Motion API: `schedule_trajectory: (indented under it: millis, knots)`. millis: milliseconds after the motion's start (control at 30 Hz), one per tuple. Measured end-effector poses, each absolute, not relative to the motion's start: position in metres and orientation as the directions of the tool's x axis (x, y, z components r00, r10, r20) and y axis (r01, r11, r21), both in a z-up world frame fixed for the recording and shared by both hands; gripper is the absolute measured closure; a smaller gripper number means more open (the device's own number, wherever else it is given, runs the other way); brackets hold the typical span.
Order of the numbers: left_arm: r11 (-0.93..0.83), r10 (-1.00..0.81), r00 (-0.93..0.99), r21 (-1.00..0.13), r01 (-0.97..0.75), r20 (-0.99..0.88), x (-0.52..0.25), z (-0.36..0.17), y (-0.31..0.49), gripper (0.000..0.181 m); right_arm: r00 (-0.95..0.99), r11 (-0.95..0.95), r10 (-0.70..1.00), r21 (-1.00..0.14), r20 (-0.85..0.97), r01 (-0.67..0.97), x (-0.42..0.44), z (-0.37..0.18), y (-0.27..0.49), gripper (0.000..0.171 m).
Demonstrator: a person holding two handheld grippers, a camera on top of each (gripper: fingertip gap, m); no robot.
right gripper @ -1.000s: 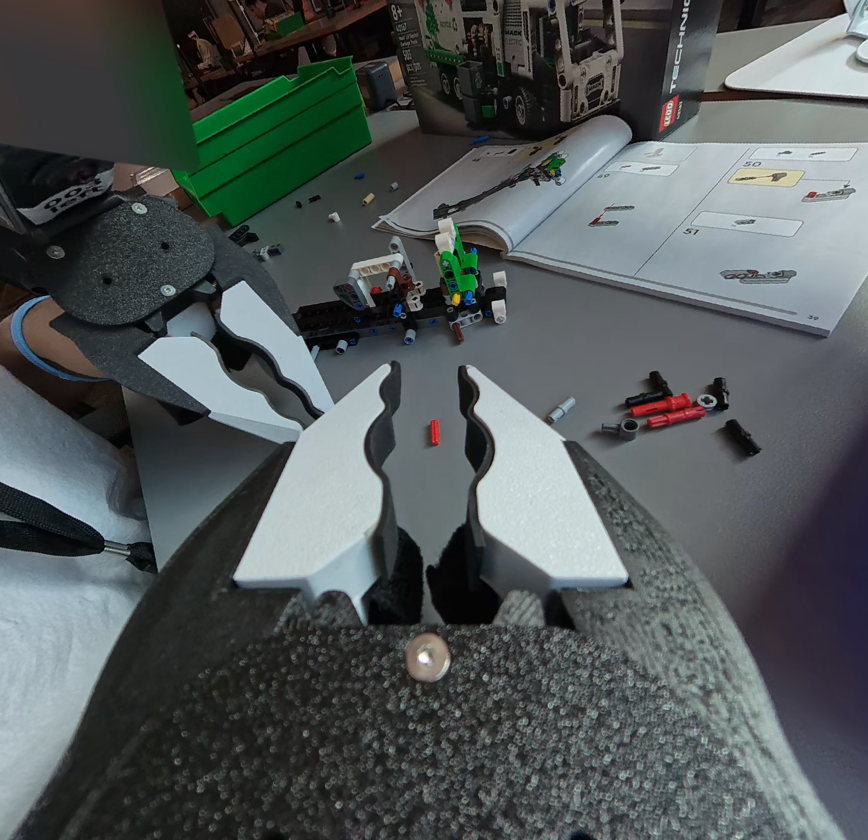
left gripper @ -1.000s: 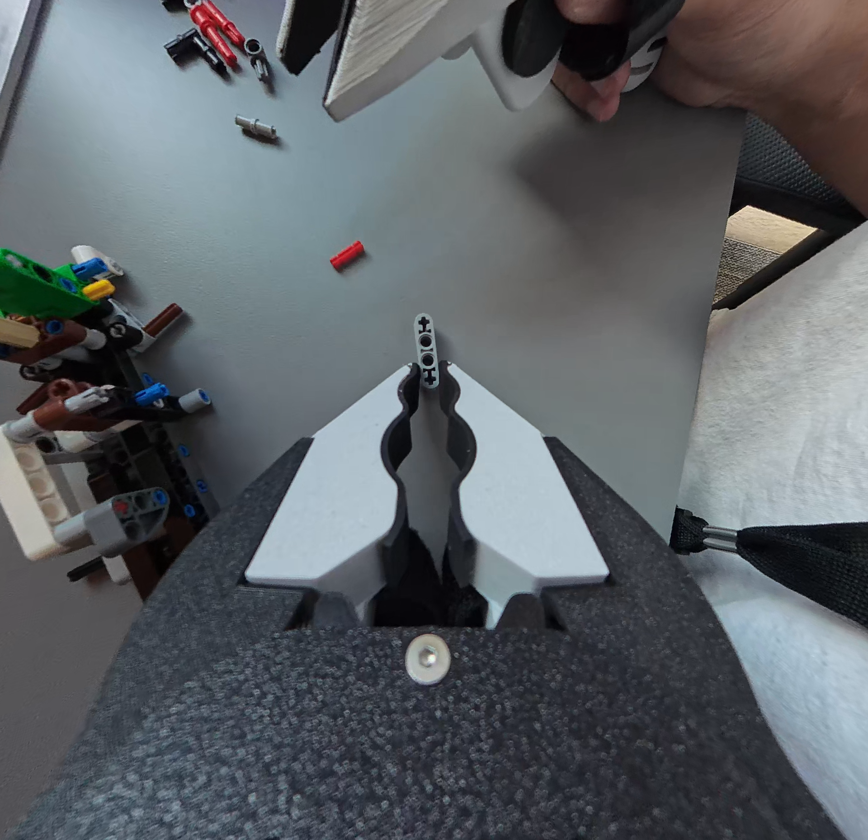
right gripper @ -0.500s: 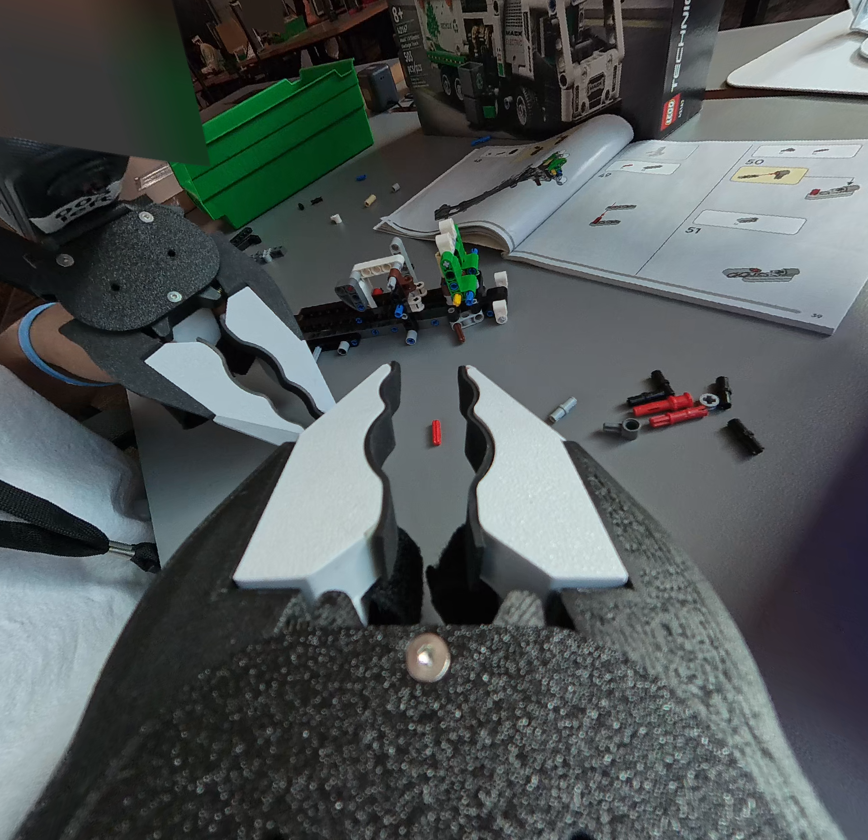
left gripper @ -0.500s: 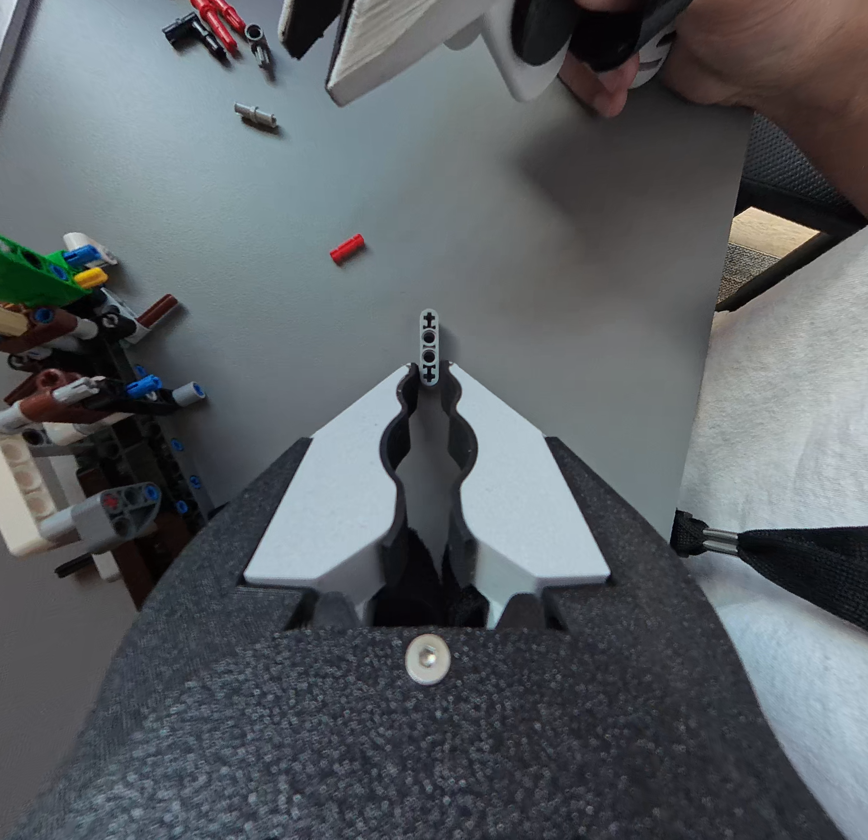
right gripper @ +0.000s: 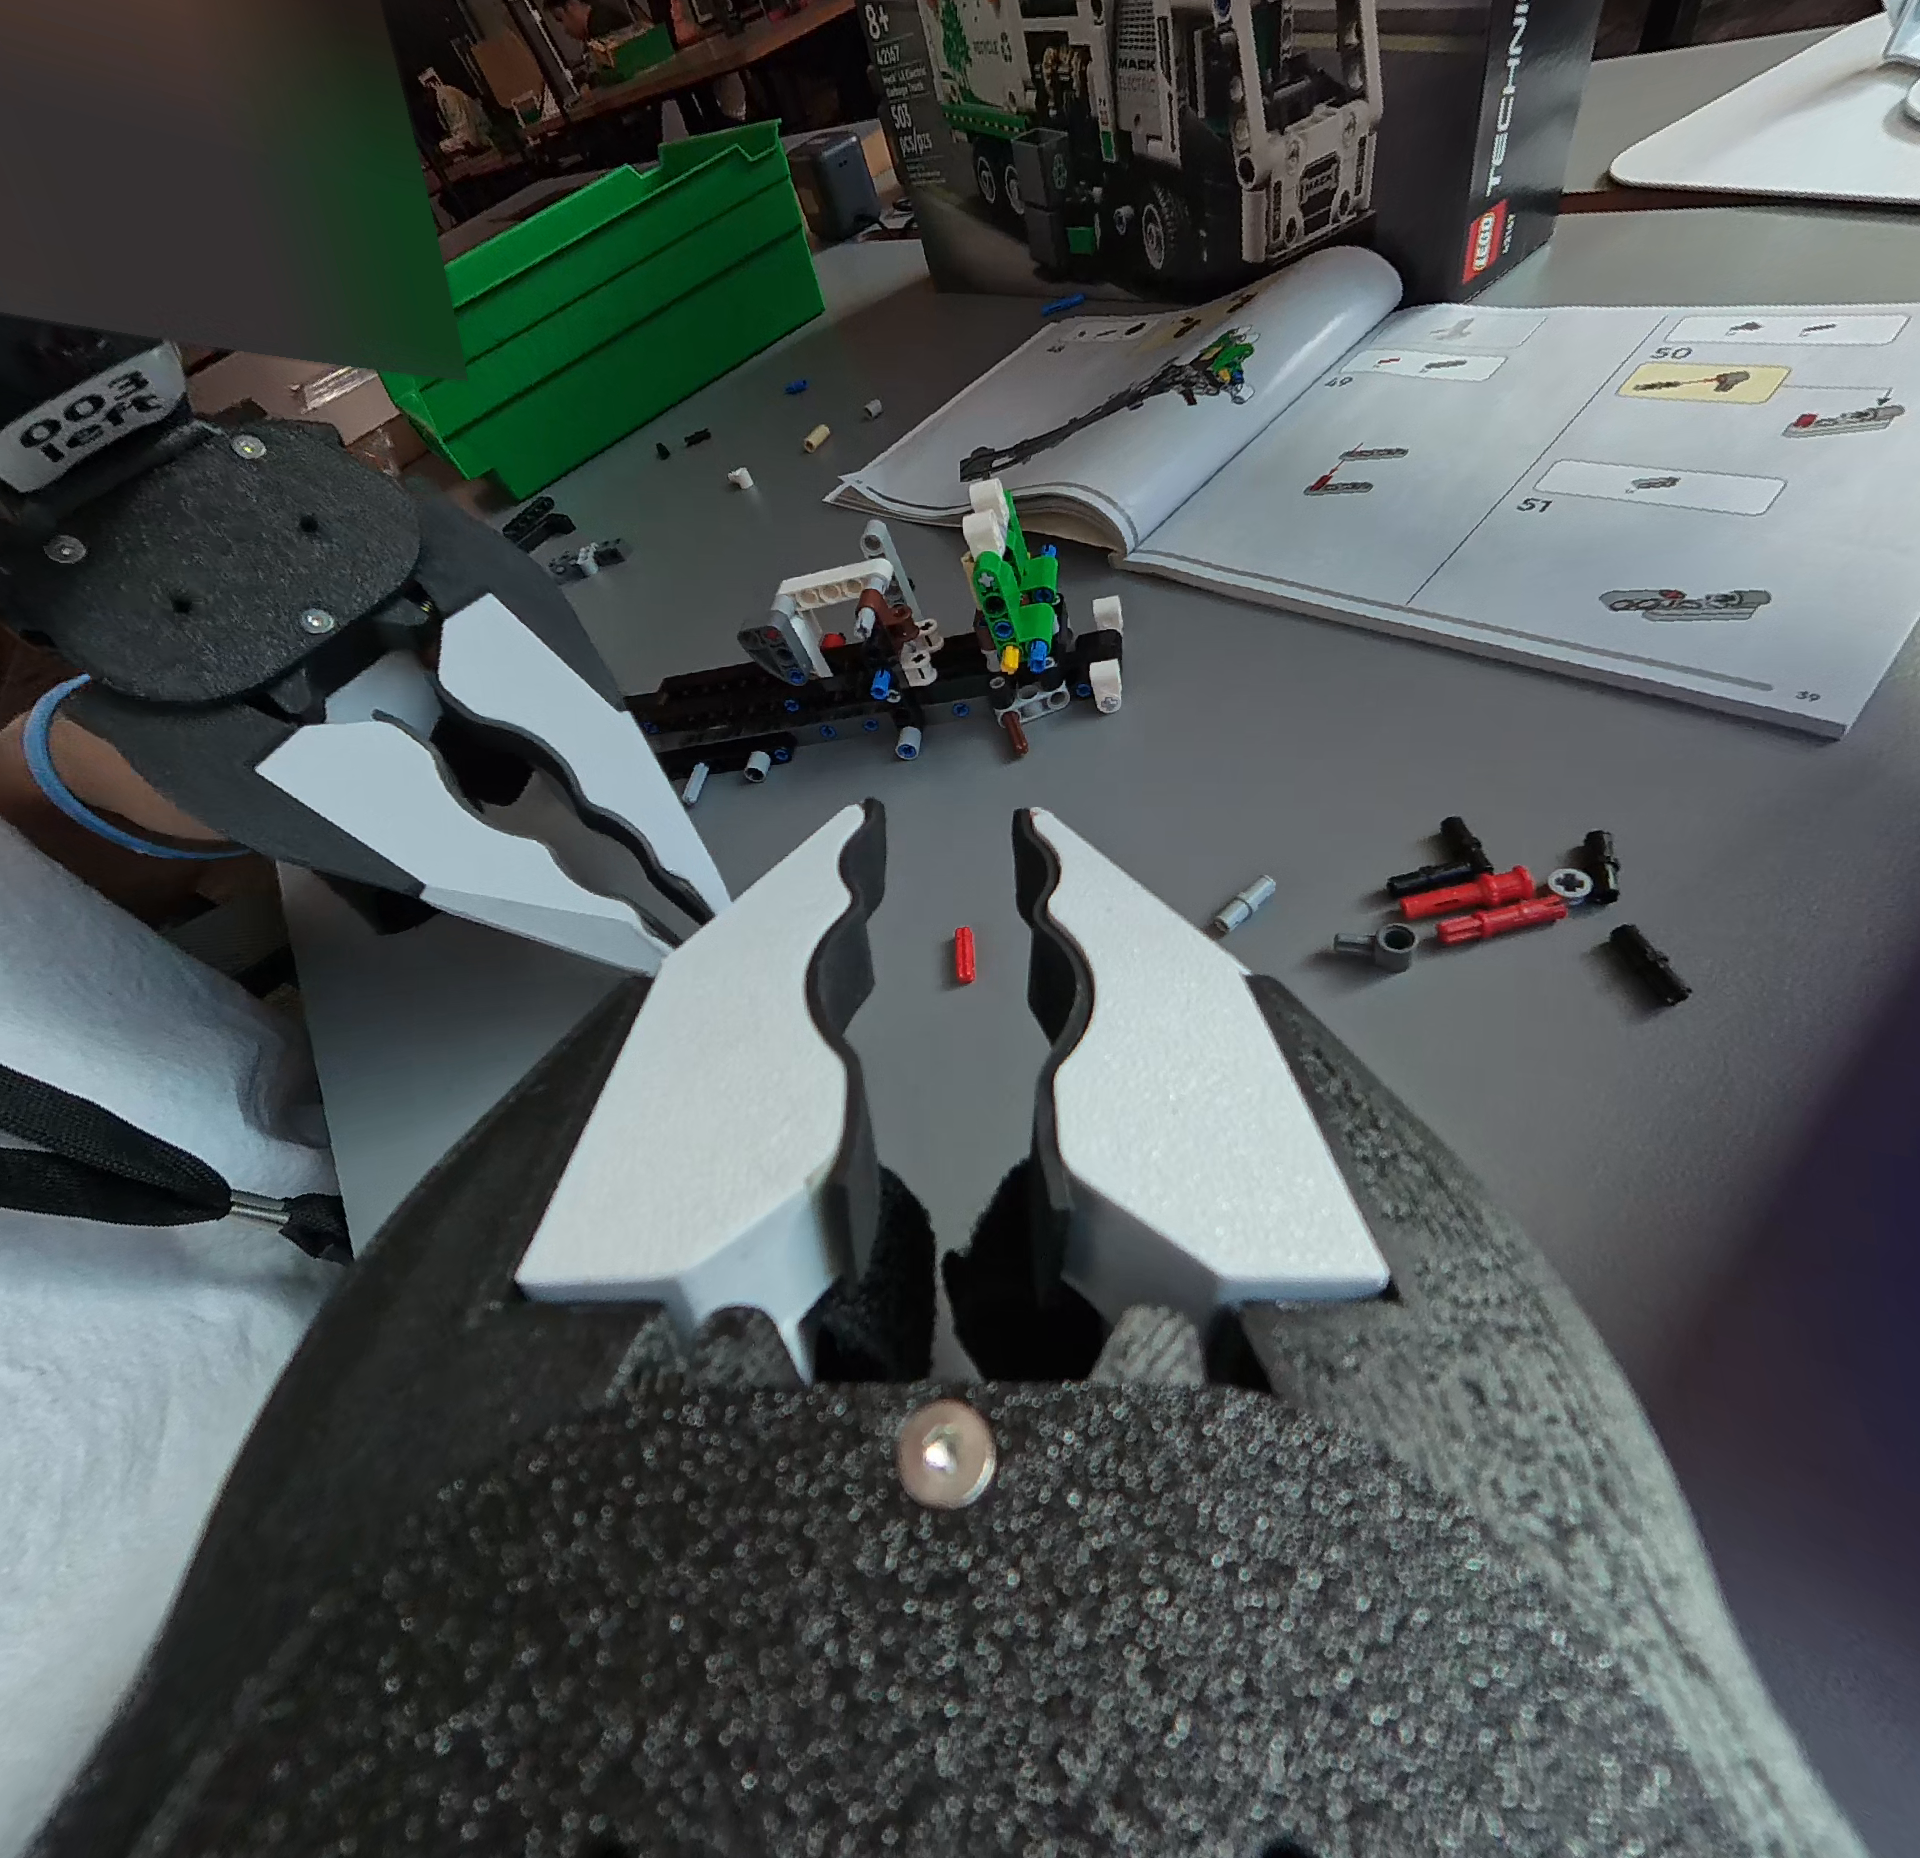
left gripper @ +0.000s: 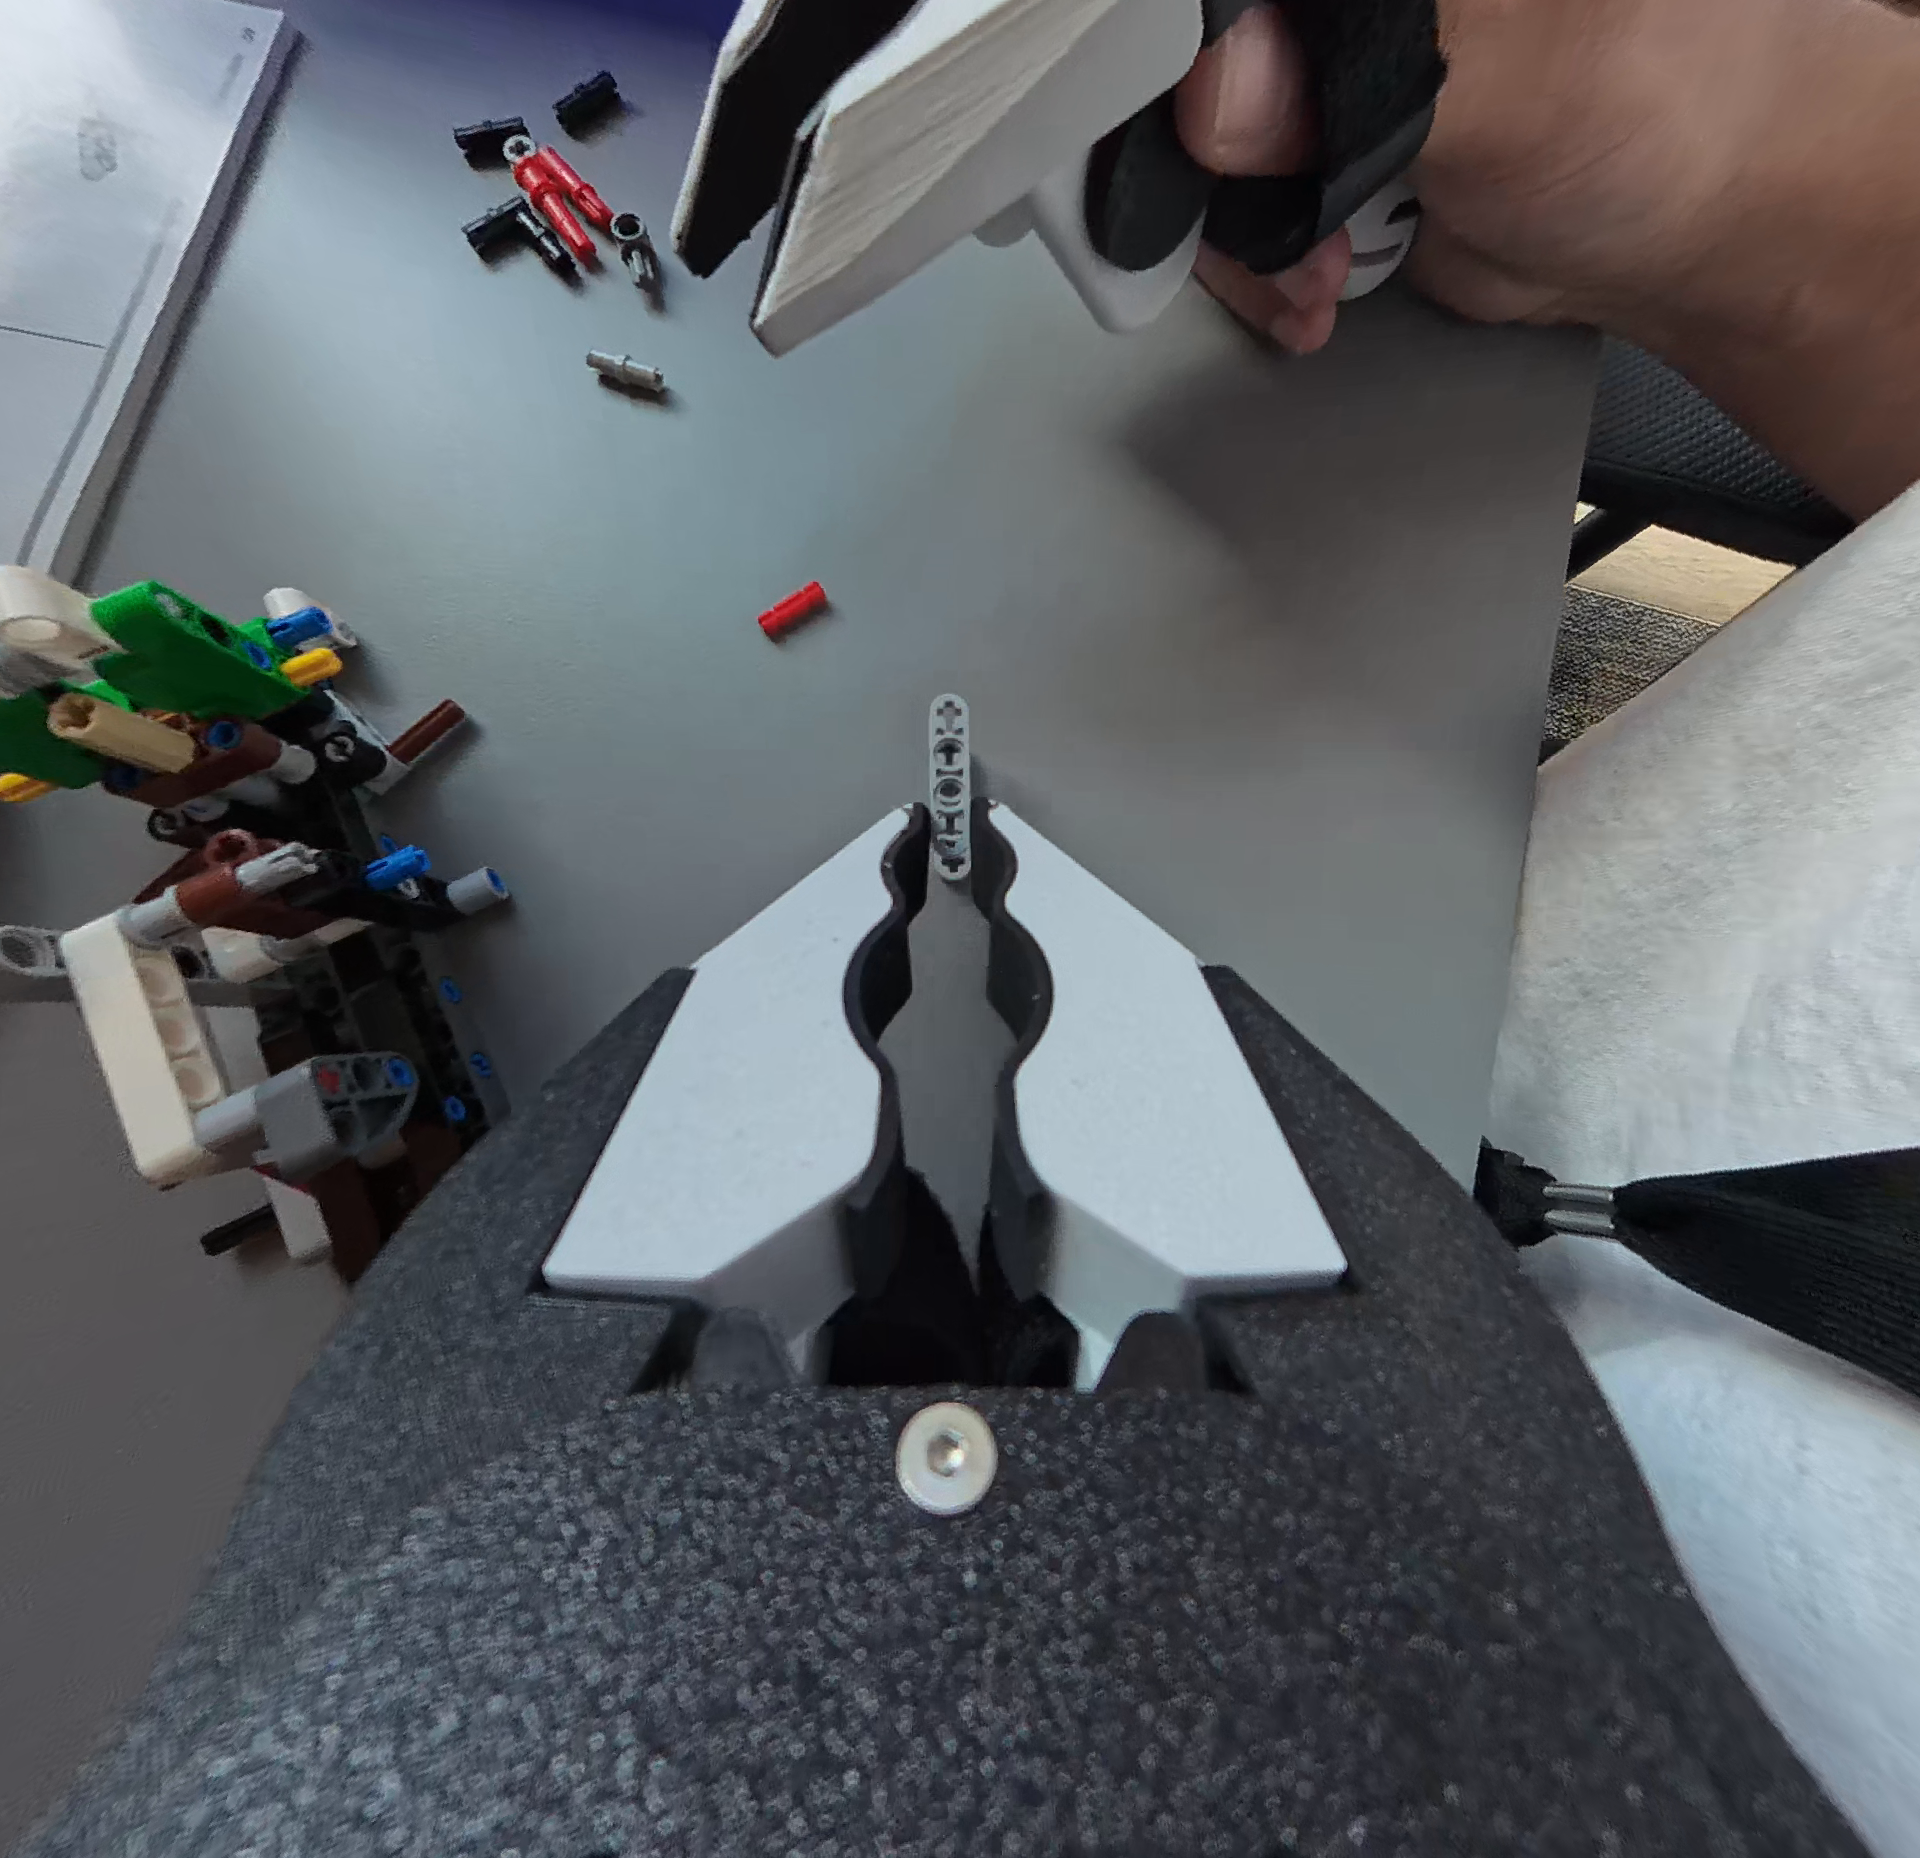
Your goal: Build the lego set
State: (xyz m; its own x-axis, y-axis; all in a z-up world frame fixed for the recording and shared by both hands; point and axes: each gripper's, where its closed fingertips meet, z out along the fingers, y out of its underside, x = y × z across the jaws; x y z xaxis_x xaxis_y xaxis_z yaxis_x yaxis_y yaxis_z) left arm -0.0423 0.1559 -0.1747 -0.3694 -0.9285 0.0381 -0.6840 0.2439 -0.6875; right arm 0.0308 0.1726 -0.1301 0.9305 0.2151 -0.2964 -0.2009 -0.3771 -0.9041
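My left gripper (left gripper: 951, 821) is shut on a thin grey lego beam (left gripper: 949, 774) that sticks out past its tips above the grey table. My right gripper (right gripper: 945, 821) is open and empty, held above the table, with a small red pin (right gripper: 963, 952) lying between its fingers in that view. The red pin (left gripper: 792, 608) also lies just beyond the beam in the left wrist view. The partly built lego chassis (right gripper: 894, 665) stands beyond the pin, and at the left in the left wrist view (left gripper: 229, 873). The left gripper (right gripper: 686, 920) shows at the left, its tips hidden behind my right finger.
A cluster of red, black and grey pins (right gripper: 1496, 899) and a light grey pin (right gripper: 1245, 902) lie to the right. The open instruction booklet (right gripper: 1455, 478), the set box (right gripper: 1226, 104) and green bins (right gripper: 623, 291) stand behind. The table edge (left gripper: 1538, 769) is near a white cloth (left gripper: 1714, 873). There is about 9 cm between the tips of the two grippers.
The left wrist view has shifted a little, so the chassis and loose pins sit lower and more to the right. Both grippers keep their states.
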Motion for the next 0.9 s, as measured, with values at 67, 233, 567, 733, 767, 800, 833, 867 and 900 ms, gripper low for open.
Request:
schedule_trajectory:
  millis: [67, 233, 567, 733, 767, 800, 833, 867, 900]
  knots:
    - [0.239, -0.931, -0.363, -0.692, -0.682, 0.036, -0.043, -0.172, 0.159, 0.175, 0.931, -0.380, 0.215, -0.903, -0.296, -0.199, 0.031, -0.131, 0.173, 0.147]
    - [0.189, -0.961, -0.276, -0.680, -0.708, 0.020, -0.044, -0.175, 0.181, 0.175, 0.933, -0.386, 0.214, -0.902, -0.290, -0.192, 0.030, -0.132, 0.173, 0.147]
    - [0.164, -0.975, -0.224, -0.653, -0.740, 0.009, -0.047, -0.186, 0.194, 0.175, 0.935, -0.424, 0.206, -0.888, -0.288, -0.180, 0.027, -0.138, 0.173, 0.162]
    - [0.137, -0.976, -0.216, -0.661, -0.738, 0.038, -0.047, -0.190, 0.193, 0.175, 0.987, -0.594, 0.149, -0.803, -0.058, 0.042, 0.024, -0.174, 0.172, 0.158]
    - [0.129, -0.976, -0.212, -0.664, -0.737, 0.046, -0.047, -0.190, 0.193, 0.175, 0.987, -0.618, 0.157, -0.783, -0.030, 0.075, 0.022, -0.178, 0.173, 0.157]
    - [0.123, -0.976, -0.210, -0.667, -0.735, 0.050, -0.047, -0.190, 0.193, 0.174, 0.986, -0.634, 0.167, -0.767, -0.012, 0.098, 0.019, -0.182, 0.174, 0.156]
    - [0.121, -0.977, -0.209, -0.669, -0.734, 0.052, -0.047, -0.190, 0.193, 0.173, 0.985, -0.646, 0.172, -0.755, 0.004, 0.116, 0.018, -0.186, 0.174, 0.156]
    - [0.120, -0.977, -0.208, -0.670, -0.733, 0.053, -0.047, -0.189, 0.193, 0.173, 0.984, -0.658, 0.177, -0.741, 0.018, 0.131, 0.017, -0.189, 0.175, 0.156]
    - [0.119, -0.977, -0.206, -0.672, -0.730, 0.051, -0.047, -0.189, 0.193, 0.172, 0.984, -0.658, 0.173, -0.740, 0.031, 0.139, 0.017, -0.189, 0.175, 0.157]
